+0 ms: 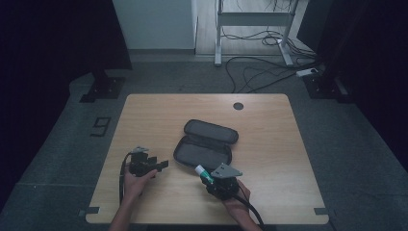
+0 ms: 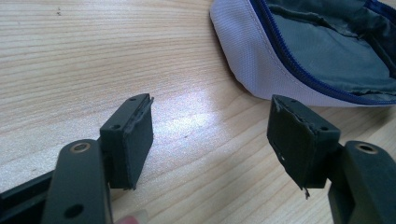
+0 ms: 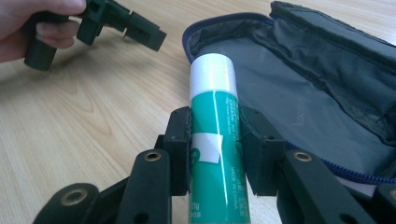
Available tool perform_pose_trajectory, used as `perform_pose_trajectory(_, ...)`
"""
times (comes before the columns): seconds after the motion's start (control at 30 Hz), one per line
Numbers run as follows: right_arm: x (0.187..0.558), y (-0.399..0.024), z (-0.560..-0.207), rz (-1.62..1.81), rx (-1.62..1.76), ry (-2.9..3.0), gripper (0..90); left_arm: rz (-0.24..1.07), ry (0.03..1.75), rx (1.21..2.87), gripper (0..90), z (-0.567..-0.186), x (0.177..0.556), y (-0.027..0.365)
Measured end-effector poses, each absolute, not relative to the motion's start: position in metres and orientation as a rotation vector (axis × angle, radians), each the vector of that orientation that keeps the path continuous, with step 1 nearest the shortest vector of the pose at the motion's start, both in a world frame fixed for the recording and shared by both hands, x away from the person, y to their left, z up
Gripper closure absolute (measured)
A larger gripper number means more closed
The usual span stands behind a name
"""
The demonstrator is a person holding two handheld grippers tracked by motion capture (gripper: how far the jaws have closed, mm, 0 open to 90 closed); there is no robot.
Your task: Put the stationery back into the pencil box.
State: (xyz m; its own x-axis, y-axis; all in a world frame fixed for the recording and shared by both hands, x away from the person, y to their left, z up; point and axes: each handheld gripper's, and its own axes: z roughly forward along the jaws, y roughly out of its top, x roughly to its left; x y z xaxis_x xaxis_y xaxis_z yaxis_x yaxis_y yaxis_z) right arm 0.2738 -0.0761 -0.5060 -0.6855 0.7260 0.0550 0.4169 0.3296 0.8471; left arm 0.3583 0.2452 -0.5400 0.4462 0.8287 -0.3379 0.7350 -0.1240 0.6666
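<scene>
A green plastic glue stick (image 3: pixel 215 140) with a white cap and a white label patch sits clamped in the right gripper (image 3: pixel 215 144), just before the open grey fabric zip pouch (image 3: pixel 299 84). The left gripper (image 2: pixel 210 140) gapes wide, holding nothing.

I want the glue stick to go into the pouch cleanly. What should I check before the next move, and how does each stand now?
1. Right gripper fingers clamp the glue stick: ok.
2. Glue stick's white cap on: ok.
3. Pouch unzipped, lid folded back: ok.
4. Pouch's grey inside free of other items: ok, as far as visible.
5. Left gripper open, holding nothing, beside the pouch: ok.
6. Pouch steadied against sliding: not ok, nothing holds it.
</scene>
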Motion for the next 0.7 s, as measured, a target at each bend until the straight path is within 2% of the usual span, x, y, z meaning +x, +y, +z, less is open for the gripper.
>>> perform_pose_trajectory(0.7, 0.328, -0.075, -0.481, 1.275, 1.106, 2.229, 65.1, 0.142, 1.305, 1.863, 31.4, -0.535, 0.356, 0.248)
